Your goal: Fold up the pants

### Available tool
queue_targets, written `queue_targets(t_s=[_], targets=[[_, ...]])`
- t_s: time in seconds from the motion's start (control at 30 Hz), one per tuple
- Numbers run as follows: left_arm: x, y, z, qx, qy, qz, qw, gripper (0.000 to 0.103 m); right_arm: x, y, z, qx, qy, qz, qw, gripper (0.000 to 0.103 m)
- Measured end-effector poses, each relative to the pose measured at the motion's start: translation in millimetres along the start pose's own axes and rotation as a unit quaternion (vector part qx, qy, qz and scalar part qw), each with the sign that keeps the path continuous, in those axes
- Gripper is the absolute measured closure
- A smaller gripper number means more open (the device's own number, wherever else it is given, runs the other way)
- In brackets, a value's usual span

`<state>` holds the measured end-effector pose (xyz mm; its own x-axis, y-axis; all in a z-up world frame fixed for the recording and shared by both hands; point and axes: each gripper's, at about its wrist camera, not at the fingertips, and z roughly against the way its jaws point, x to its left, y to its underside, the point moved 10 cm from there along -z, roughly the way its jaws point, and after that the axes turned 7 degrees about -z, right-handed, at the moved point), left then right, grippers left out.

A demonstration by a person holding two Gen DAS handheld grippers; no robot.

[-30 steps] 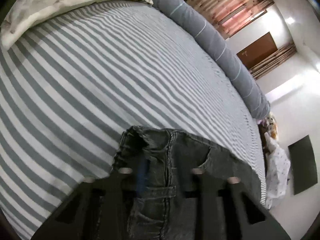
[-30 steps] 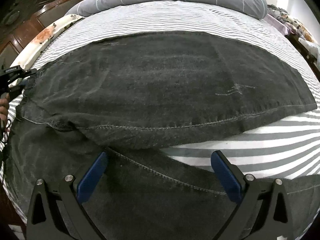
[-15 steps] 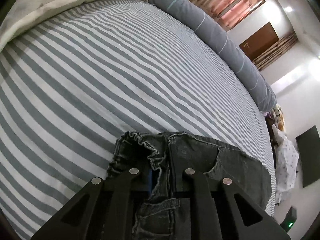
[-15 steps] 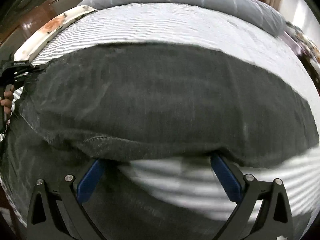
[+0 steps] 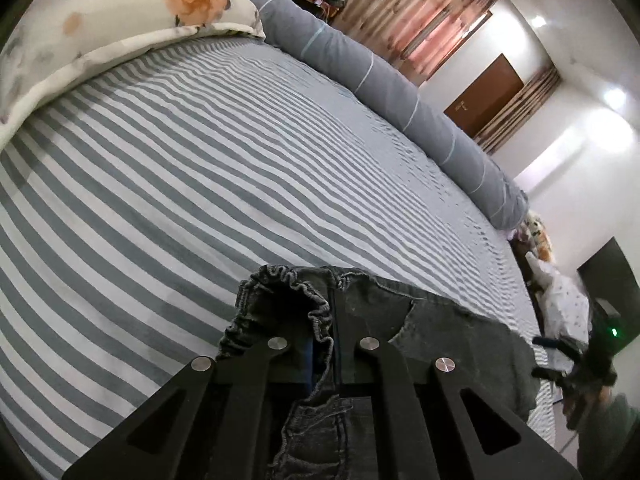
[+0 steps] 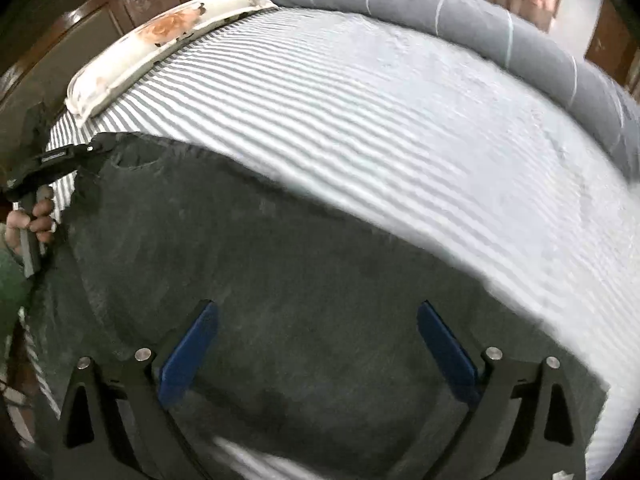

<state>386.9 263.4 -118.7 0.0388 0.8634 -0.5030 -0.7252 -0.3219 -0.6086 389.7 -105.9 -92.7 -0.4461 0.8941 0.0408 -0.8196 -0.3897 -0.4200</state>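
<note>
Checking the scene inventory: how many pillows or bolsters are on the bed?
2: a floral pillow at the headboard end, and a long grey bolster along the far edge. Others may be out of frame.

Both wrist cameras look down, close over pants (image 6: 304,280) on striped bed (image 5: 200,160).

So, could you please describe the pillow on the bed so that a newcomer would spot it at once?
Start from the bed with the grey-and-white striped sheet. At its head end, beside the long grey bolster, lies the pillow. It alone is cream with orange flowers, while its neighbours are grey or striped.
</note>
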Motion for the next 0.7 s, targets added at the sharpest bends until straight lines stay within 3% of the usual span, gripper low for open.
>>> queue_targets(t_s=[0.07,0.13,0.17,0.4,0.7], targets=[[1,-1,4,-0.009,0.009,0.006,0.9999,0.097,-10,-16,-10,0.006,0.008,0.021,1.000,0.007],[-1,-2,8,-0.018,0.019,0.011,0.9996,0.097,-22,-26,-23,0.019,0.013,0.040,0.999,0.022],[-1,-3,10,-0.023,0.021,0.011,0.9994,0.097,-23,-31,-29,0.025,0.013,0.050,0.998,0.024],[-11,-7,22,-0.052,0.011,-0.007,0.9986,0.097,-10,-48,-77,0.076,-0.039,0.141,0.986,0.045],[-19,-6,34,-0.077,0.008,-0.020,0.9968,0.097,-8,-48,-96,0.113,-0.108,0.158,0.975,0.067]])
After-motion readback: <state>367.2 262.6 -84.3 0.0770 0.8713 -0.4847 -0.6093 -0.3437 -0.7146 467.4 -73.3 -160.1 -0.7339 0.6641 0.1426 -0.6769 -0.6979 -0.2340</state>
